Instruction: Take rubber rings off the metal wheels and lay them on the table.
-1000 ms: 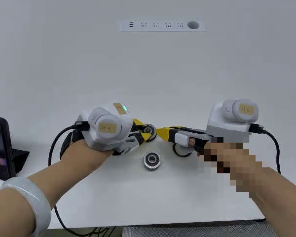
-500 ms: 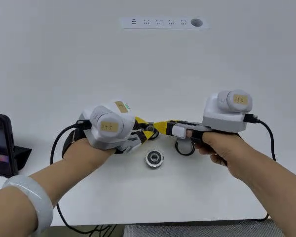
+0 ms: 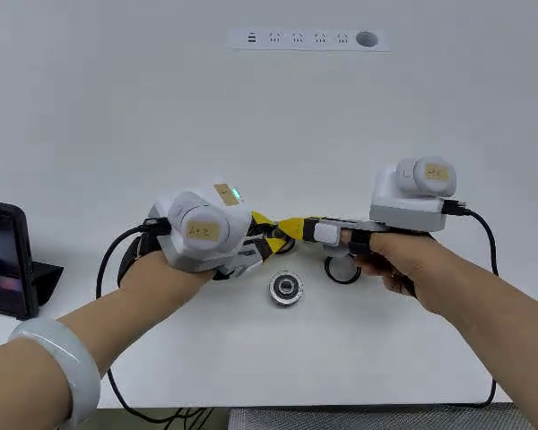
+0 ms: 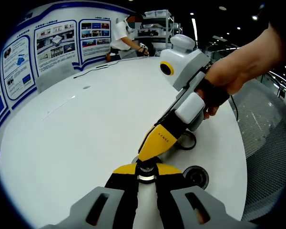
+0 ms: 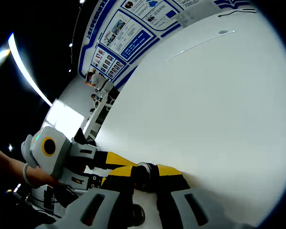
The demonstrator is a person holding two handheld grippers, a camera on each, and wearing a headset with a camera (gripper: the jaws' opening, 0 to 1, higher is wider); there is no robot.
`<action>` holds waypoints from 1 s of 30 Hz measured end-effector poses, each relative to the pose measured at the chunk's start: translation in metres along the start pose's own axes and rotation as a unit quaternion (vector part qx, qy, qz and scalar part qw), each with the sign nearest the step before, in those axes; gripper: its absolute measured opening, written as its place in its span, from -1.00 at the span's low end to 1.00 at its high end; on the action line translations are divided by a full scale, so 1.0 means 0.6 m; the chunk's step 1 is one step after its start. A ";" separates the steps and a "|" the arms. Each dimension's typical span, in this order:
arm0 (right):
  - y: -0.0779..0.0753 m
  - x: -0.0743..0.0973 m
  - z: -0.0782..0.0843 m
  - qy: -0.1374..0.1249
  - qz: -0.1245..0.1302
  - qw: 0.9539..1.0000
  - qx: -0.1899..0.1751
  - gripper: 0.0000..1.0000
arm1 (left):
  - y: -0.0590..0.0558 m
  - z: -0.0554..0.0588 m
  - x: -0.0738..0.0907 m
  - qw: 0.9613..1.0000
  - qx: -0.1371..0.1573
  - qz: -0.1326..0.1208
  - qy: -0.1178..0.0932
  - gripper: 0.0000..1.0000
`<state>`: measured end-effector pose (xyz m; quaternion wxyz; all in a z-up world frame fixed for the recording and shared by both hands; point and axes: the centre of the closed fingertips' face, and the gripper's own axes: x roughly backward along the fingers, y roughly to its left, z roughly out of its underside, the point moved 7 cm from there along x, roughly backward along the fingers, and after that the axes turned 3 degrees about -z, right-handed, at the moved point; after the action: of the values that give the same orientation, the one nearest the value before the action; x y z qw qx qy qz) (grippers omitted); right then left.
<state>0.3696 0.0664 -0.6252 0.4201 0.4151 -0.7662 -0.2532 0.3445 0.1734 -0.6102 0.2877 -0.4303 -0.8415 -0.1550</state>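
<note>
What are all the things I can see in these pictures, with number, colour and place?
table: one, white, under everything
power strip: one, white, far middle of the table
screen on a stand: one, black, left edge
posters: several, blue and white, far wall
held wheel: one, metal and dark, between both tongs
loose wheel: one, silver and black, on the table near the tongs
rubber ring: one, black, flat on the table beside the right hand
cables: two, black, one per handle
bracelet: one, pale, left wrist
left tongs: yellow tips, shut on the held wheel
right tongs: yellow tips, shut on the held wheel
left hand, right hand: each on a handle
</note>
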 end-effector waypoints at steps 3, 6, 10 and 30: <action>0.001 -0.003 0.000 0.004 -0.007 1.000 -0.006 -0.62 | 0.000 0.000 0.000 1.000 0.001 -0.001 0.000 -0.74; 0.001 -0.005 0.003 0.009 -0.010 1.000 -0.007 -0.61 | 0.000 0.000 0.000 1.000 0.002 -0.001 -0.001 -0.74; 0.007 -0.004 0.003 0.008 -0.014 1.000 -0.010 -0.61 | 0.000 0.000 0.000 1.000 0.002 -0.001 -0.002 -0.74; 0.014 0.018 0.021 0.021 -0.016 1.000 -0.005 -0.61 | 0.000 0.002 0.001 1.000 -0.001 -0.001 -0.001 -0.74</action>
<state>0.3519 0.0622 -0.6212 0.4340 0.4308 -0.7490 -0.2548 0.3435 0.1744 -0.6106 0.2865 -0.4296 -0.8421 -0.1557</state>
